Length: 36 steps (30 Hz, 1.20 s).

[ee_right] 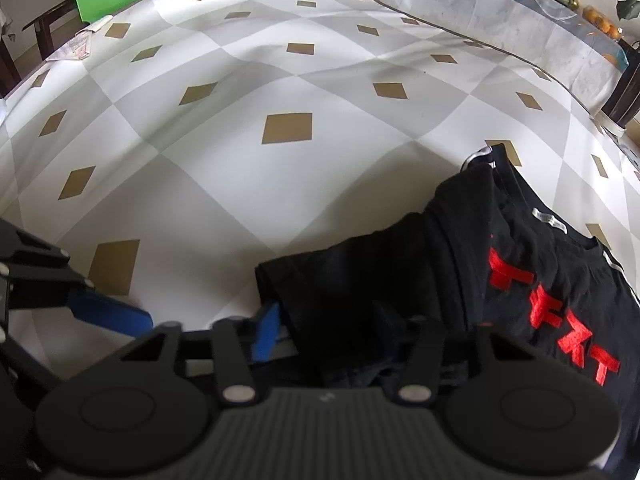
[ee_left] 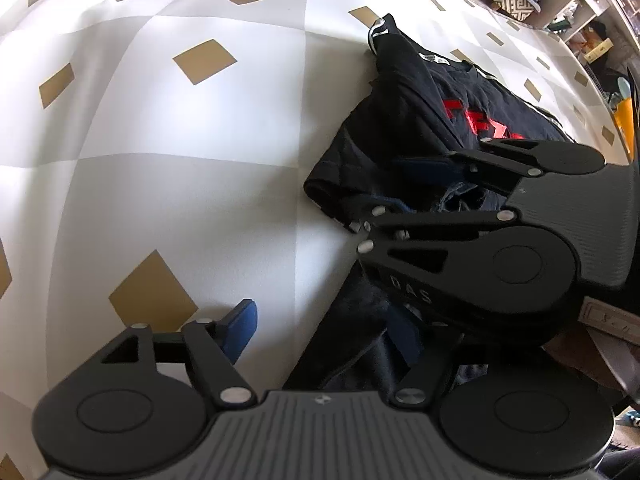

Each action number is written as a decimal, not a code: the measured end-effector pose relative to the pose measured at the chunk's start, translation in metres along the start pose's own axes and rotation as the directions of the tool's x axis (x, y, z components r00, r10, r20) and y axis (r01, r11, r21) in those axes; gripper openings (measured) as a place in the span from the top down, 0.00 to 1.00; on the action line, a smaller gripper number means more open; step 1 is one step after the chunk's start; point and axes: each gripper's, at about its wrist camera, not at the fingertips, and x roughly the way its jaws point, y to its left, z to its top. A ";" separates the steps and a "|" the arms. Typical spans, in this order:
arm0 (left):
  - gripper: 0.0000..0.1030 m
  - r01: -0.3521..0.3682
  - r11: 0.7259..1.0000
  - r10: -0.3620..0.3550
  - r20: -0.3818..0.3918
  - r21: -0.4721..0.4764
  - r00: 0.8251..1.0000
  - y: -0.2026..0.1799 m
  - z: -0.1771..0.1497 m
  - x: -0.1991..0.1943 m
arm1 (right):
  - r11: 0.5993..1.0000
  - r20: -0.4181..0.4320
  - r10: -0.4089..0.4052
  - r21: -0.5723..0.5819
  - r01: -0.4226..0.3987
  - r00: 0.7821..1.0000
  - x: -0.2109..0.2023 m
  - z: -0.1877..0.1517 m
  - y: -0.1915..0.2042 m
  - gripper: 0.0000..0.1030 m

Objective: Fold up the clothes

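left wrist: left tongs point(ee_left: 320, 328) spread wide, one blue pad over the checkered table point(ee_left: 180, 152), the other over dark cloth, gripping nothing; black T-shirt point(ee_left: 460, 120) bunched at right; right tongs point(ee_left: 400, 192) buried in its hem | right wrist: right tongs point(ee_right: 332, 332) open astride the T-shirt point(ee_right: 400, 272) edge; grip cannot be told

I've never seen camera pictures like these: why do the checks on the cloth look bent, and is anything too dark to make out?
Left wrist view: the fisheye lens bows the tablecloth checks. Right wrist view: same bulge; the shirt's black folds merge in shadow, only its red letters read clearly.
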 end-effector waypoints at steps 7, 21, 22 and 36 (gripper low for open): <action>0.30 0.087 0.987 -0.084 0.028 -0.132 0.996 0.011 0.007 -0.002 | 0.994 0.111 0.000 0.113 -0.013 0.994 -0.019 0.005 -0.017 0.94; 0.30 0.251 0.932 -0.227 0.119 -0.262 0.967 0.001 0.029 0.010 | 0.859 0.393 -0.067 0.490 -0.147 0.917 -0.097 -0.008 -0.109 0.95; 0.30 0.264 0.928 -0.239 0.123 -0.263 0.963 -0.003 0.030 0.012 | 0.851 0.400 -0.068 0.501 -0.156 0.914 -0.100 -0.010 -0.112 0.95; 0.26 0.437 0.759 -0.335 0.287 -0.483 0.898 0.011 0.048 0.016 | 0.836 0.403 -0.051 0.518 -0.181 0.914 -0.114 -0.023 -0.123 0.95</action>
